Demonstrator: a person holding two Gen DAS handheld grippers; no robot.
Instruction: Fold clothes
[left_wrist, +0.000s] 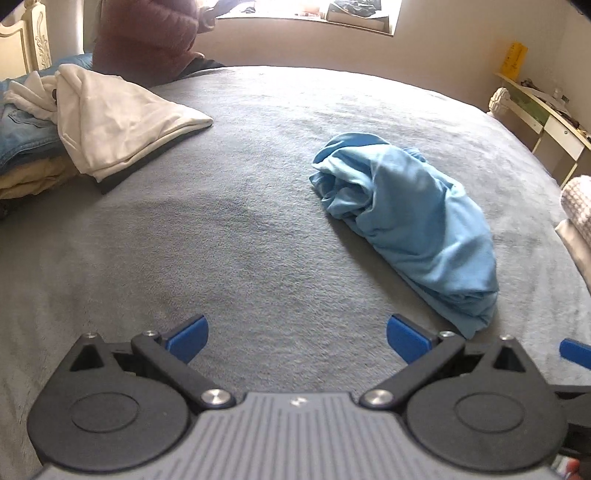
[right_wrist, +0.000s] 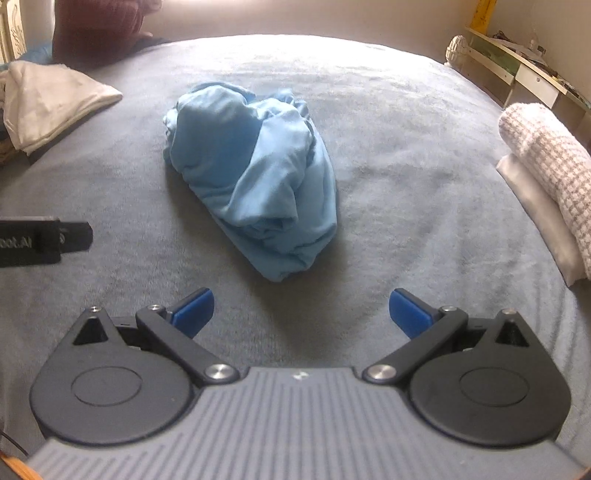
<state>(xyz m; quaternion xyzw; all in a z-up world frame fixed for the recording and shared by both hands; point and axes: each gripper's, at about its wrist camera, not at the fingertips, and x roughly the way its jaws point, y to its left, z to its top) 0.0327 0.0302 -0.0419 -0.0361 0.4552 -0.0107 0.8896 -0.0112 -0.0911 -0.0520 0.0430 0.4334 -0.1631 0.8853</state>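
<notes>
A crumpled light blue garment (left_wrist: 410, 221) (right_wrist: 255, 177) lies bunched in a heap on the grey bed cover (left_wrist: 229, 236) (right_wrist: 388, 147). My left gripper (left_wrist: 297, 338) is open above the cover, with the heap ahead and to its right, not touching. My right gripper (right_wrist: 301, 310) is open too, and the near end of the heap lies just ahead of its blue pads, apart from them. Nothing is between either pair of fingers. Part of the left gripper's black body (right_wrist: 40, 240) shows at the left edge of the right wrist view.
A pile of clothes sits at the left: a white garment (left_wrist: 118, 122) (right_wrist: 51, 99) over jeans (left_wrist: 22, 136) and beige cloth. A checked white towel (right_wrist: 546, 162) rests on a folded white cloth at the right edge. A person in a dark red top (left_wrist: 147, 33) sits at the far side. A shelf (left_wrist: 546, 114) stands at the right.
</notes>
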